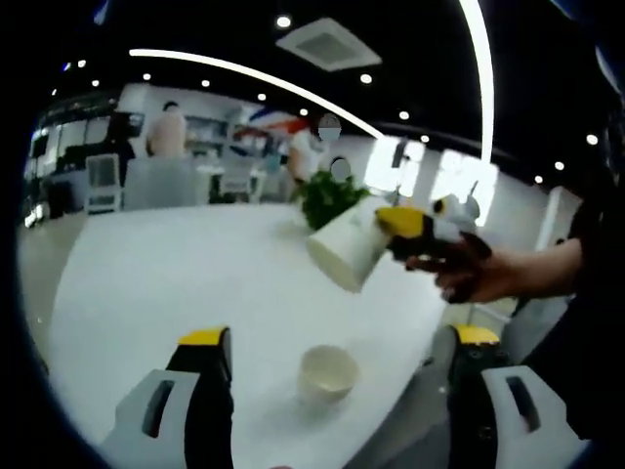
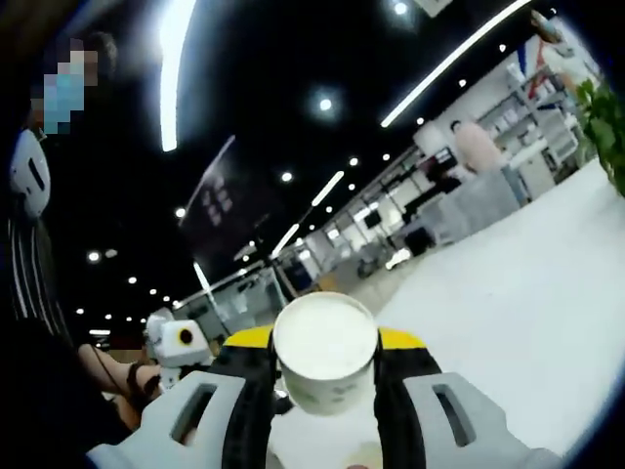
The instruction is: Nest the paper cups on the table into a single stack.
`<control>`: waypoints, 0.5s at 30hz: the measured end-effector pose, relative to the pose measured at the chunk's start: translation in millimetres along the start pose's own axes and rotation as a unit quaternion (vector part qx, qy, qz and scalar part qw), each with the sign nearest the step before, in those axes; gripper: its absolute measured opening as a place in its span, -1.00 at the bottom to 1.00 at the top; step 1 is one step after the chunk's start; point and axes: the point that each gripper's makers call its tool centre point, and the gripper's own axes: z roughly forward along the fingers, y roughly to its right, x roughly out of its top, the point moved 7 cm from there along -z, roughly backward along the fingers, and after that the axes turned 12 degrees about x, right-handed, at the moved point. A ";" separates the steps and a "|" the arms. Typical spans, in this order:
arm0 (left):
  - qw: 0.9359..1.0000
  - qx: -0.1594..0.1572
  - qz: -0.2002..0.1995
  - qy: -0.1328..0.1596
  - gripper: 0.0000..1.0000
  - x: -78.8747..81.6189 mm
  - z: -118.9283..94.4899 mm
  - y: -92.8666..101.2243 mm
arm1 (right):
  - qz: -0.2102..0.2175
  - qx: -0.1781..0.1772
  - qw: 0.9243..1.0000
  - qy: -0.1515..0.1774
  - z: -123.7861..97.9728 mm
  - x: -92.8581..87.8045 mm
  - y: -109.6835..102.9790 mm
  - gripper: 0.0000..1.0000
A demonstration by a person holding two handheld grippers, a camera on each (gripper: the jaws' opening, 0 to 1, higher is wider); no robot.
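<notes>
A: Which step is this?

B: I'd say the carry. The right gripper (image 1: 415, 233) is clamped on a paper cup (image 1: 349, 250), holding it tilted in the air above the white desk (image 1: 156, 283). In the right gripper view the same cup sits between the jaws with its mouth toward the camera.

A: And the other cup?

B: A second cup (image 1: 328, 370) stands upright on the desk, mouth up, just ahead of the left gripper (image 1: 337, 366) and between its two jaws. Those jaws stand wide apart with nothing in them and do not touch it.

A: How do the two cups lie?

B: The held cup hangs above and beyond the standing one, well apart from it.

A: So what next?

B: Probably turn the held cup base down, line it over the open mouth below and lower it in. The left gripper could steady the standing cup so it doesn't tip or slide.
</notes>
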 end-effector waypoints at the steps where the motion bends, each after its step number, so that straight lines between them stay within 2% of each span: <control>1: 1.000 -0.004 -0.002 -0.001 0.73 0.2 0.8 1.5 | 0.005 0.004 1.000 0.001 1.1 -1.0 -1.5 -0.29; 6: 0.999 -0.025 -0.013 0.017 0.52 7.4 2.9 12.8 | 0.004 0.011 1.000 -0.006 5.3 -8.0 -7.9 -0.29; 13: 0.997 -0.051 -0.041 0.028 0.43 14.9 7.8 26.6 | 0.030 0.027 0.999 0.002 10.6 -16.6 -15.5 -0.29; 15: 0.997 -0.060 -0.040 0.031 0.27 16.8 7.8 30.2 | 0.043 0.032 0.999 0.011 11.7 -18.3 -17.2 -0.29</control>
